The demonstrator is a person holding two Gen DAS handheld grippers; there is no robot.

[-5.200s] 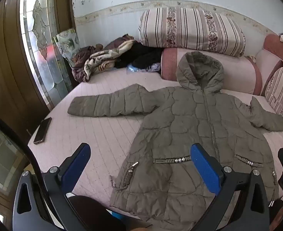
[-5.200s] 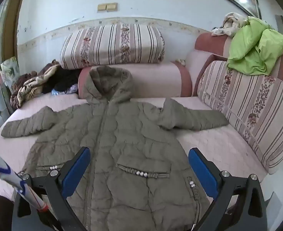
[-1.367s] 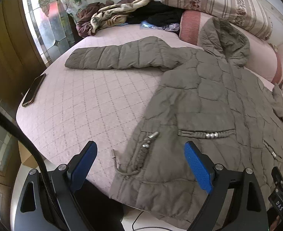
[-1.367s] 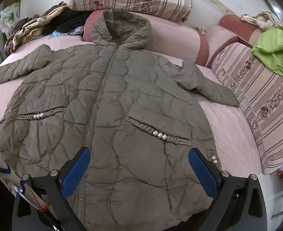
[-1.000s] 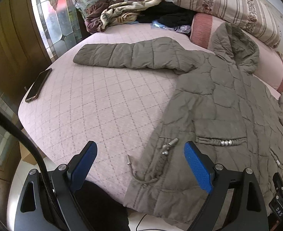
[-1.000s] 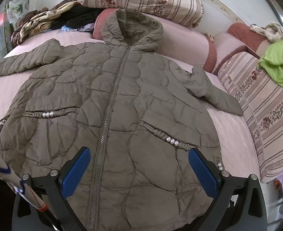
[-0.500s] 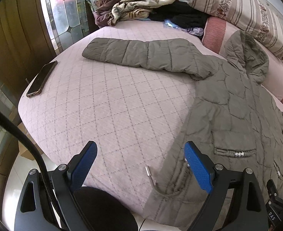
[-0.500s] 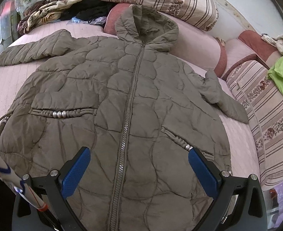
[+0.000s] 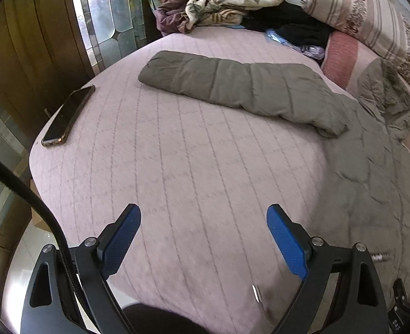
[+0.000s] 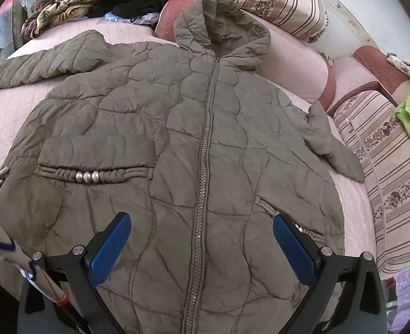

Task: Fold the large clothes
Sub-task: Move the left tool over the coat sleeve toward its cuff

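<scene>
Bedding sets the stage: a pink quilted bed cover (image 9: 193,167) with the olive puffer coat (image 10: 193,144) spread flat on it, front up, zipped, hood (image 10: 221,25) propped against the bolster, both sleeves out to the sides. Over the last second the left gripper (image 9: 203,232) has swung away from the coat's hem toward the bare cover, so its view now takes in the long left sleeve (image 9: 232,86) lying straight ahead and a phone (image 9: 67,115) near the bed edge. That shift suggests the sleeve is the first fold target. The right gripper (image 10: 202,239) has pushed in lower over the zipper (image 10: 205,150). Both tools stand spread wide with nothing between their blue pads; no fold has been made yet.
</scene>
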